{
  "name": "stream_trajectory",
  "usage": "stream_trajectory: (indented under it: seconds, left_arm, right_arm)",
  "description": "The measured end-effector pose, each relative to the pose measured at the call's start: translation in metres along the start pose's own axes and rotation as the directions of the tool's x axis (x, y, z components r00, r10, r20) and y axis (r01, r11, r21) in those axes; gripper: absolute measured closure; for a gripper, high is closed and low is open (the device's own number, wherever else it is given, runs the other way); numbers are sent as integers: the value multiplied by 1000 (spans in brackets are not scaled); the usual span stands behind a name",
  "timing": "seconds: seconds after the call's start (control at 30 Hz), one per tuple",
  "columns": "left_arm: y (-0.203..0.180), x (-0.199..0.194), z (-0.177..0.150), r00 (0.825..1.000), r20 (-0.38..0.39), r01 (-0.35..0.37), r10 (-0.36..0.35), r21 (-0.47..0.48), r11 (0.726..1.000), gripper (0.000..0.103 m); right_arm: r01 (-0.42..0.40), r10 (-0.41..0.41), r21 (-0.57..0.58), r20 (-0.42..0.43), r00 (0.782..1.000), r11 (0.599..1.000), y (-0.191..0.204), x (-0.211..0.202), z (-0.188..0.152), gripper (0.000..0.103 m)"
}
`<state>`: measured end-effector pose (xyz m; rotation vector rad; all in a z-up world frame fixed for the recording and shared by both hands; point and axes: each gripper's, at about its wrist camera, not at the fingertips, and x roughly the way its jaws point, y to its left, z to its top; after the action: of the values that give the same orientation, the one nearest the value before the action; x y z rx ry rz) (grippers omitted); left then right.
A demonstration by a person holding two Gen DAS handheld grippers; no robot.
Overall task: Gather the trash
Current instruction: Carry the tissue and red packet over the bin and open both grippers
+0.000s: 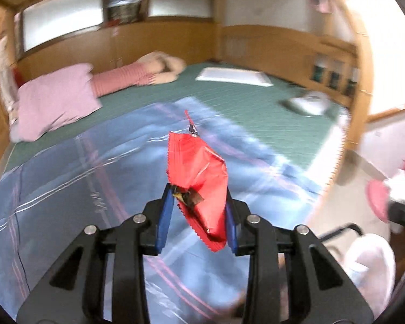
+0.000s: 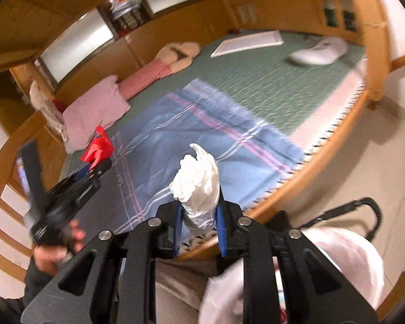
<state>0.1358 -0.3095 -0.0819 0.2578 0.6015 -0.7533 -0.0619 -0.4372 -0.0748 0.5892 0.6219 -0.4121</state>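
A crumpled red snack wrapper [image 1: 197,167] sticks up between the blue pads of my left gripper [image 1: 198,197], which is shut on its lower part above the blue plaid blanket [image 1: 81,189]. The right wrist view shows the same red wrapper [image 2: 98,148] and left gripper [image 2: 94,166] at the left, held by a hand [image 2: 54,253]. My right gripper [image 2: 199,209] is shut on a crumpled white wad of paper or plastic [image 2: 197,178], held over the bed's near edge.
A white plastic bag [image 2: 337,264] hangs open at the lower right, by a black curved handle [image 2: 364,208]. On the green mattress [image 1: 243,102] lie a pink pillow [image 1: 56,100], a striped bolster, a white flat pad and a white device. A wooden bed frame [image 2: 324,145] borders the floor.
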Motion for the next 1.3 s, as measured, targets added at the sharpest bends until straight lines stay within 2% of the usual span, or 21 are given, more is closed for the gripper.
stream_trajectory:
  seconds: [0.13,0.2,0.3,0.53,0.83,0.93,1.0,1.3]
  left_arm:
    - [-64,-51,-19,995,37,87,-90,59,994,68]
    - [-92,-65,-29,990,30,134,-137,77,988,68]
    - [-130,-80,-47,981,12,190,-192,109,976,67]
    - [-186,-100,-81,968,-23,249,-250,185,951,67]
    - [-204,-102,-96,970,-52,241,-235,209,948,65]
    - [-205,-104,-98,972,-55,235,-229,210,949,62]
    - [-206,-106,-99,973,-55,231,-224,213,949,54]
    - [-209,-108,-98,972,-51,237,-231,217,947,49]
  right_arm:
    - [85,-87,19,91,992,996,-18,-46,-24,81]
    - [123,-126,31,126,984,992,-26,-64,-37,81]
    - [211,-211,20,189,959,977,-34,-90,-62,81]
    - [266,-274,65,191,943,962,-55,-109,-104,81]
    - [285,-298,94,191,935,954,-65,-108,-123,81]
    - [284,-298,100,176,938,954,-68,-105,-125,79]
    - [286,-301,105,177,937,952,-69,-105,-125,76]
    - [290,-308,121,181,934,949,-74,-108,-126,72]
